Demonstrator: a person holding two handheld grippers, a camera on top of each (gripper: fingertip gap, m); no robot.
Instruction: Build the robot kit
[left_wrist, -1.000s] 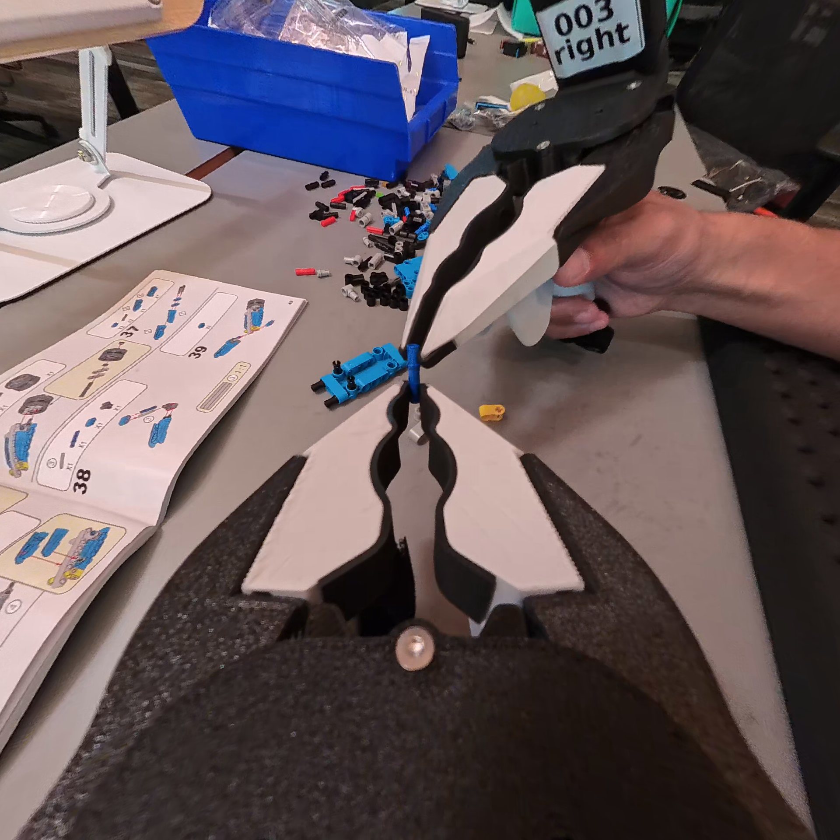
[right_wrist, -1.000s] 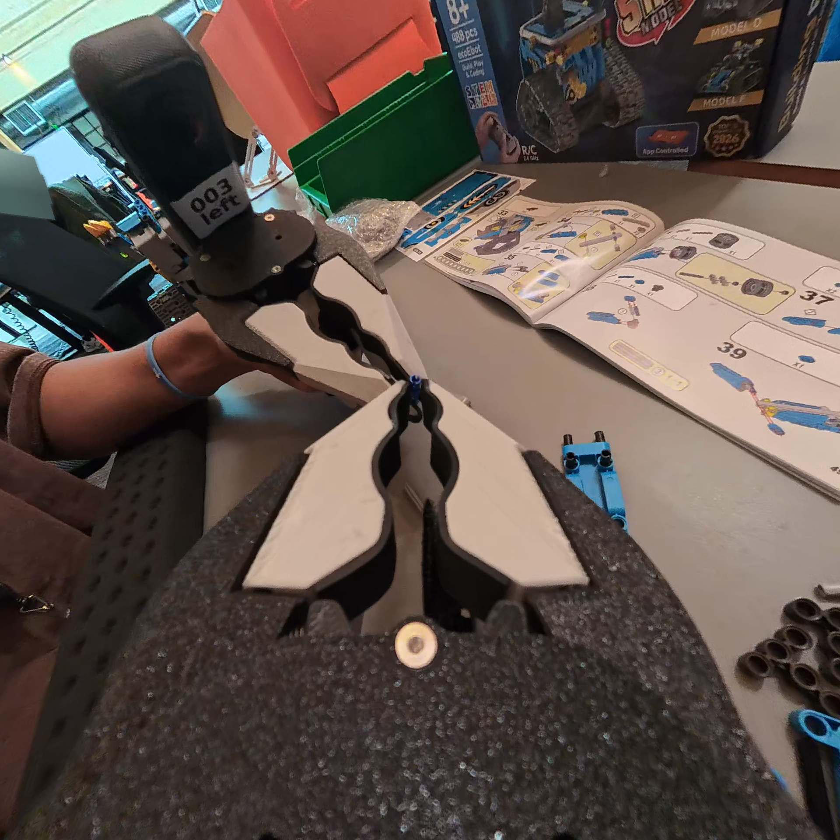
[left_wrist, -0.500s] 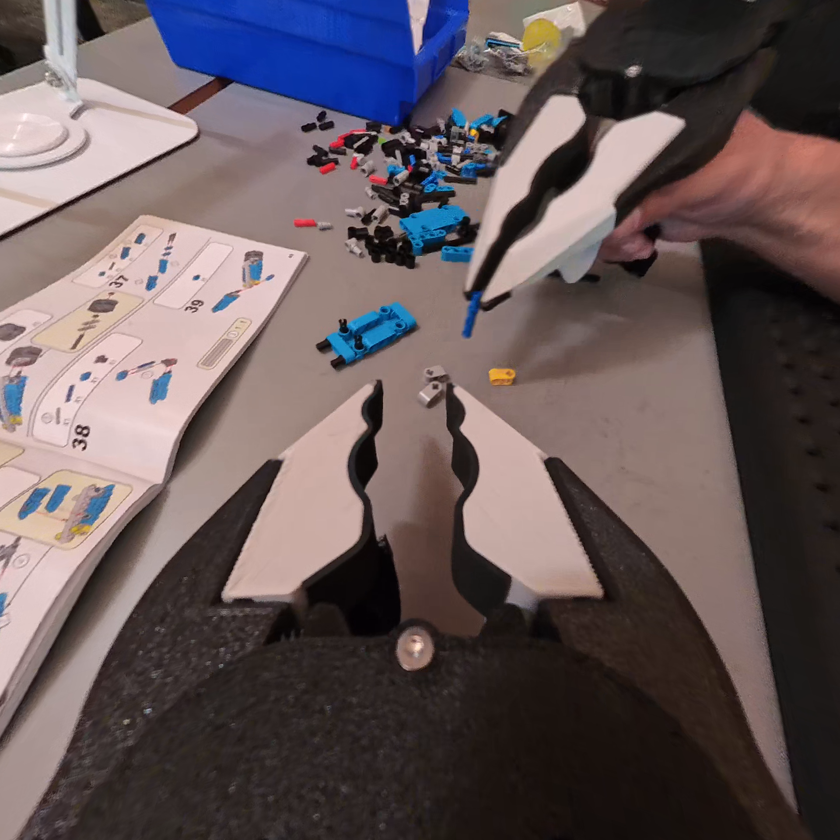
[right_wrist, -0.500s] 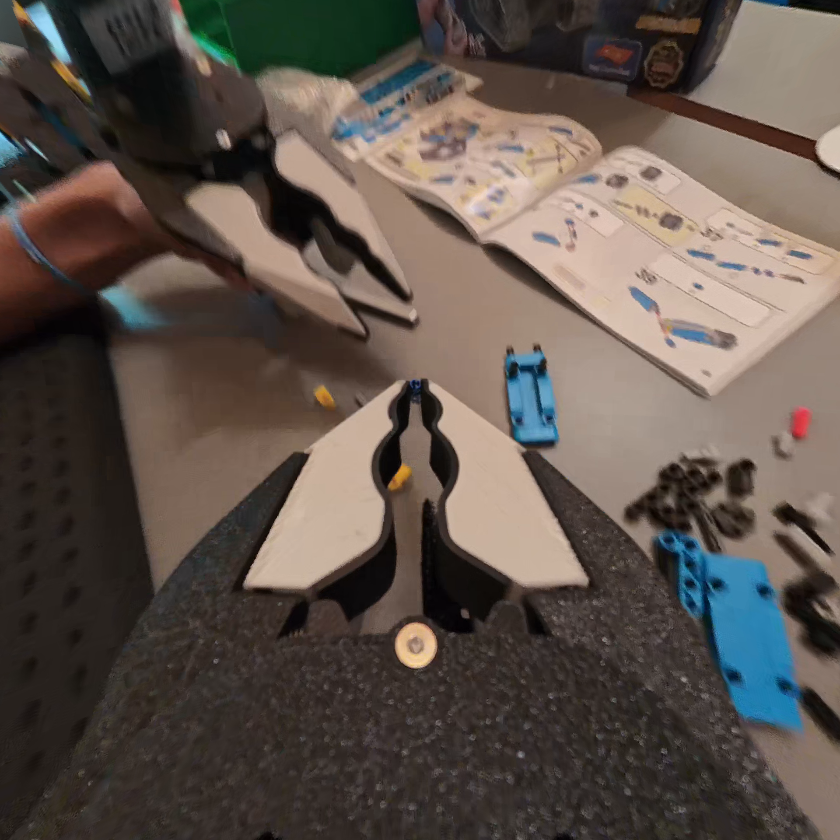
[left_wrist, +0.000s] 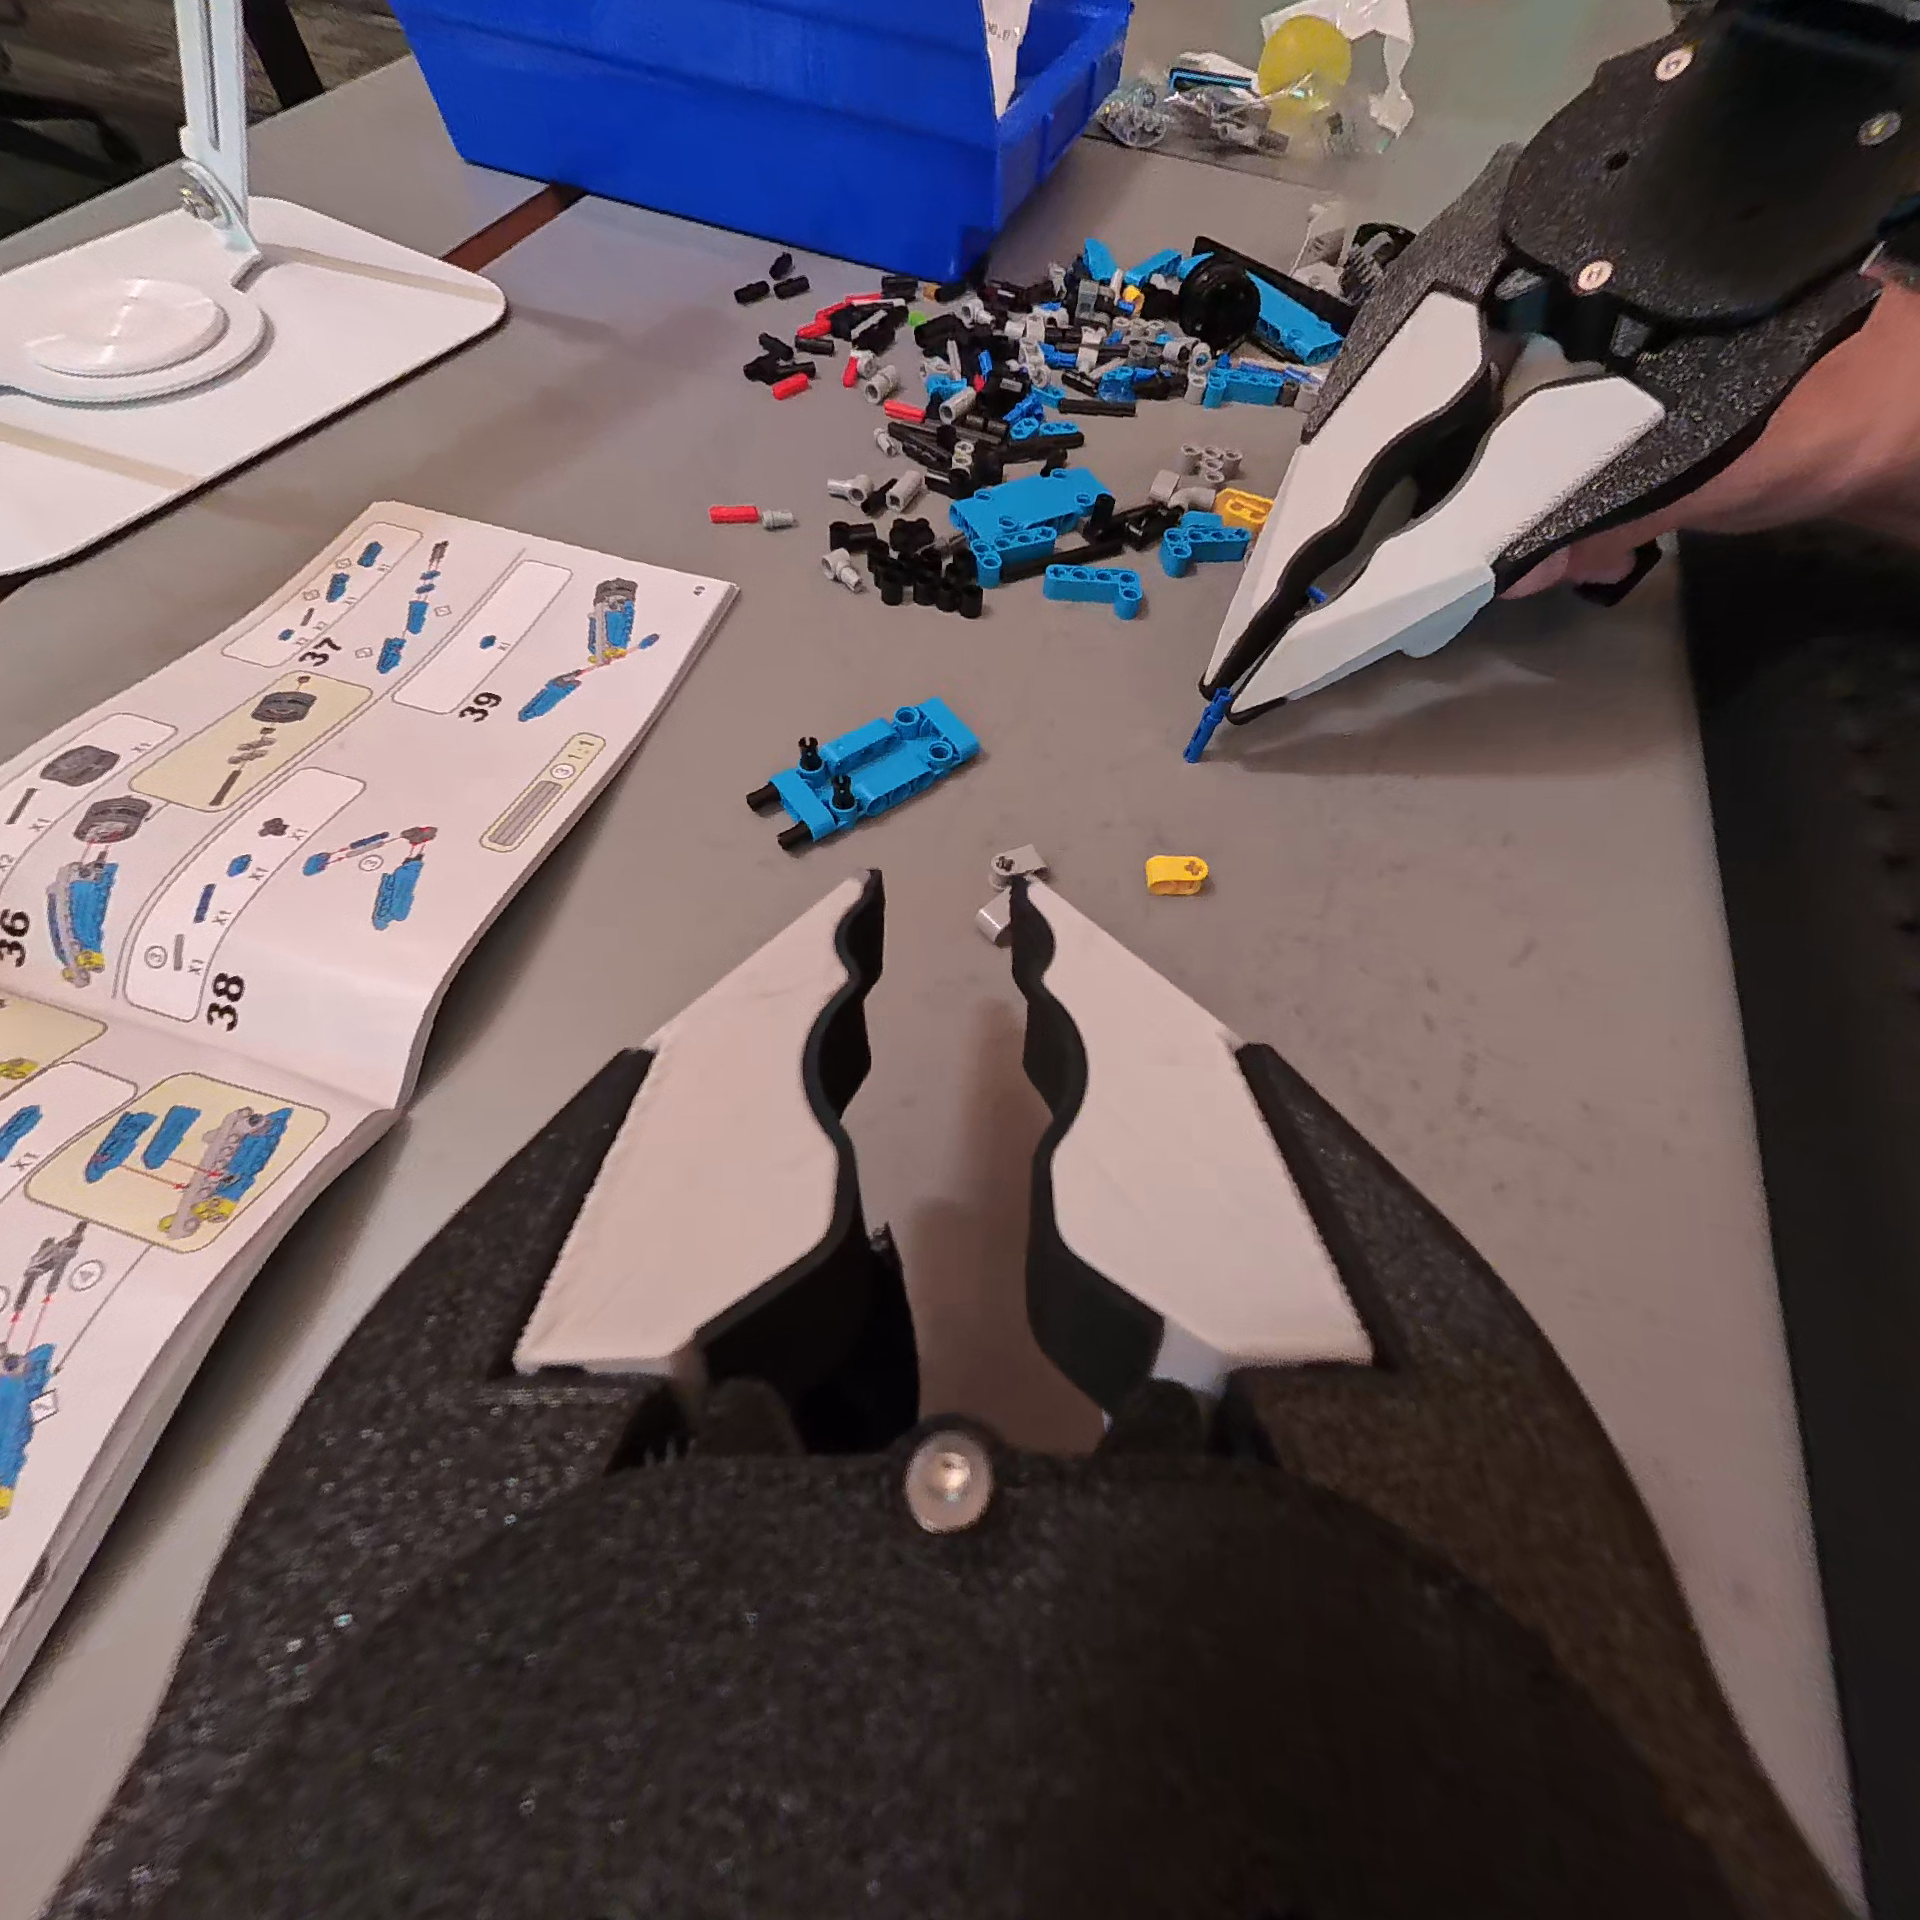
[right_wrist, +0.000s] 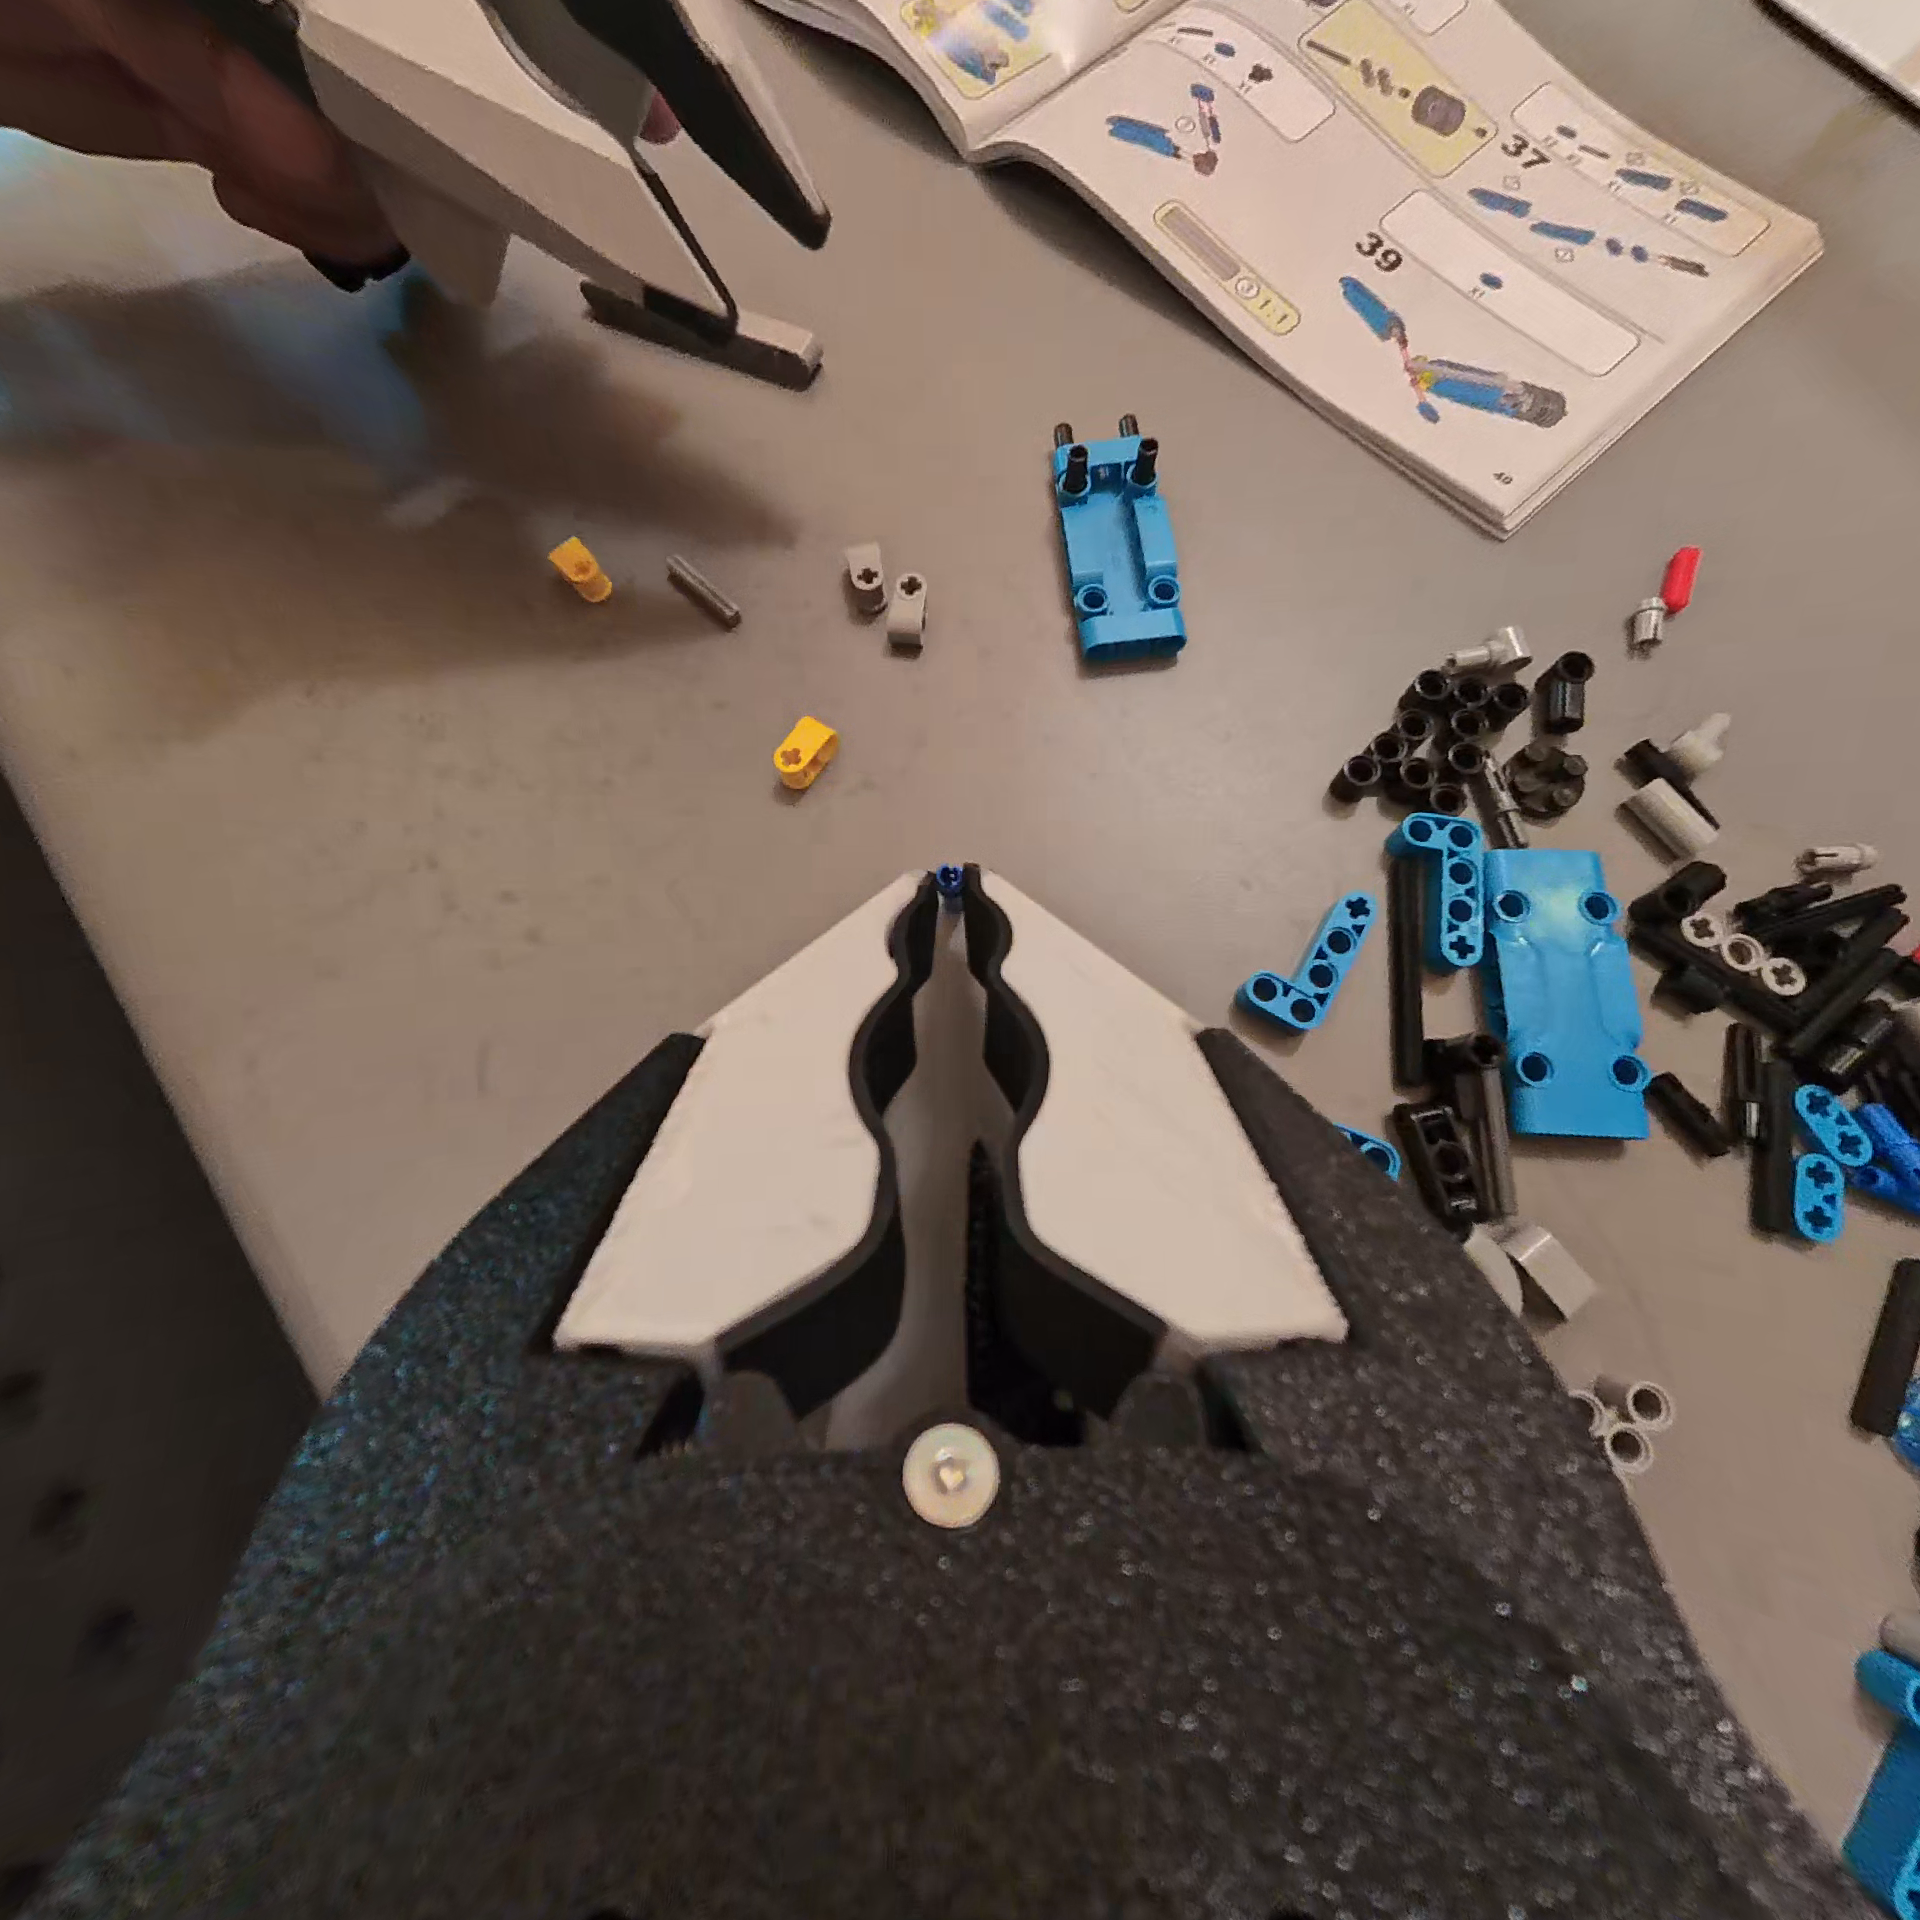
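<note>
- Left wrist view, left side: an open instruction booklet (left_wrist: 312, 831) lies flat on the grey bench (left_wrist: 1455, 1039). Beyond it, a white lamp base (left_wrist: 208, 343) stands toward the far left corner.
- Centre, far: a blue bin (left_wrist: 748, 114) sits at the far edge of the bench, with a loose pile of small black, blue and grey parts (left_wrist: 1039, 416) just in front of it.
- Centre, near: the left tool (left_wrist: 945, 894) stands with its jaws parted and nothing between them. Two small grey connectors (left_wrist: 1013, 883) lie at the tip of its right finger; whether they touch it cannot be told. A blue plate with black pins (left_wrist: 862, 769) lies just beyond the tips, and a yellow connector (left_wrist: 1176, 873) lies to the right of them.
- Right: the right tool (left_wrist: 1210, 717), held by a hand (left_wrist: 1787, 468), points down at the bench with its jaws closed on a small blue pin (left_wrist: 1203, 727). The pin's lower end is at or just above the bench surface.
- Right wrist view: the right tool (right_wrist: 951, 883) pinches the blue pin (right_wrist: 948, 878) at its fingertips. The yellow connector (right_wrist: 805, 753) lies just beyond, a second yellow connector (right_wrist: 580, 569) and a short dark axle (right_wrist: 704, 592) farther off to the left, and the blue plate (right_wrist: 1120, 551) farther off to the right.
</note>
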